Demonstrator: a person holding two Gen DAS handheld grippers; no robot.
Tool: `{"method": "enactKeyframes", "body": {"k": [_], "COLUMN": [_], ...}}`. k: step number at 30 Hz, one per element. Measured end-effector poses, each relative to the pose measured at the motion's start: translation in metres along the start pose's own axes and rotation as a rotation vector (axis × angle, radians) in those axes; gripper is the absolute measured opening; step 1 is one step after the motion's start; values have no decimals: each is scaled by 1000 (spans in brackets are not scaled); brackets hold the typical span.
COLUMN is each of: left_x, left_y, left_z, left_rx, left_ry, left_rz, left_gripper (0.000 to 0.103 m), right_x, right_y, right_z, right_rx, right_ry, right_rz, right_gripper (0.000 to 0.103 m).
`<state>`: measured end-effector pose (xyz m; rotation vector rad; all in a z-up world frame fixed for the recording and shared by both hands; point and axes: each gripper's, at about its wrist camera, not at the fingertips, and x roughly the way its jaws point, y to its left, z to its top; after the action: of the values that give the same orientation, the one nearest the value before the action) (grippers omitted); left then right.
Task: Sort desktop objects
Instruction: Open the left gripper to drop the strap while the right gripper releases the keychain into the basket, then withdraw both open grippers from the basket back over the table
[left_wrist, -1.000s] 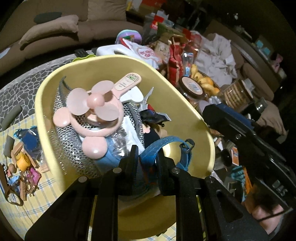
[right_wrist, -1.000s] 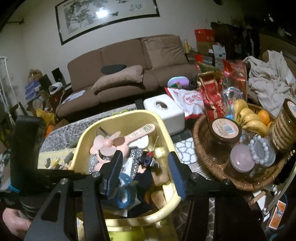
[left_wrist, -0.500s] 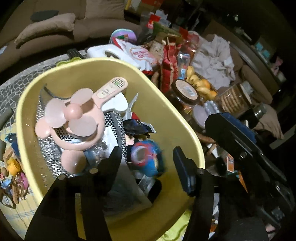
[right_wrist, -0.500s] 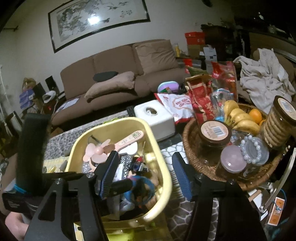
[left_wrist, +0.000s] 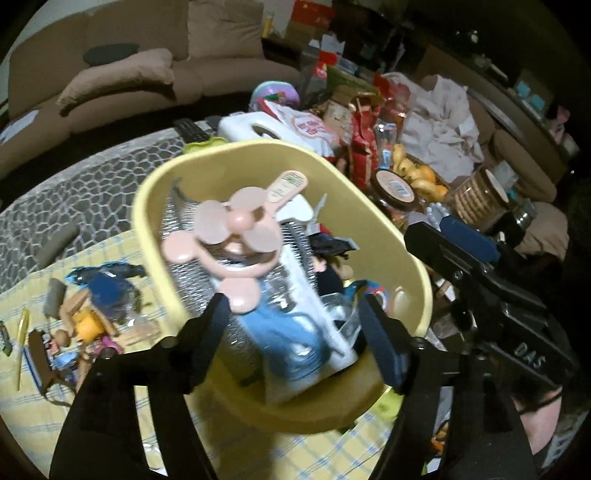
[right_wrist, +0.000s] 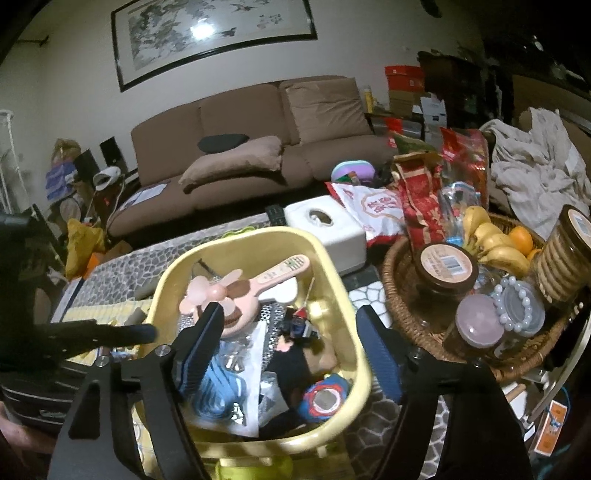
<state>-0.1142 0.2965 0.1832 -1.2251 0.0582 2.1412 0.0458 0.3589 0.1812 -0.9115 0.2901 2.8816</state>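
Jaws of left gripper (left_wrist: 291, 328) and right gripper (right_wrist: 288, 347) opening, empty, one yellow basket (right_wrist: 332, 266), one pink fan (left_wrist: 236, 236).

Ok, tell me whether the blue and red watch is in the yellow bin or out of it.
In. The watch lies inside the yellow bin, near its front corner, free of both grippers.

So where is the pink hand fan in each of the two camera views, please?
Left wrist view: the pink fan lies upper centre, on top of the pile in the yellow basket, above the gripper fingers.
Right wrist view: the fan sits left of centre in the basket, just above the left finger.
Shared landmark: the white tissue box behind the basket.
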Motion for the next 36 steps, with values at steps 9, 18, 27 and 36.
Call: {"method": "enactKeyframes", "body": {"k": [9,18,27,36], "left_x": [-33,-64,-103,-130], "left_y": [35,82,132,178], "left_z": [-20,-39,-59,-90], "left_rx": [-24,-77,-160,-230], "left_ry": [-35,-62,-93,-108], "left_rz": [71,162,246,318], "left_gripper": [88,103,103,103], "right_x": [14,24,34,46], "right_y": [35,87,136,178], "right_z": [-3,-2,-6,-17], "right_rx": [-73,-156,-222,-250], "right_ry": [36,51,67,102], "right_rz": [20,51,99,156], "right_gripper": [86,95,102,102]}}
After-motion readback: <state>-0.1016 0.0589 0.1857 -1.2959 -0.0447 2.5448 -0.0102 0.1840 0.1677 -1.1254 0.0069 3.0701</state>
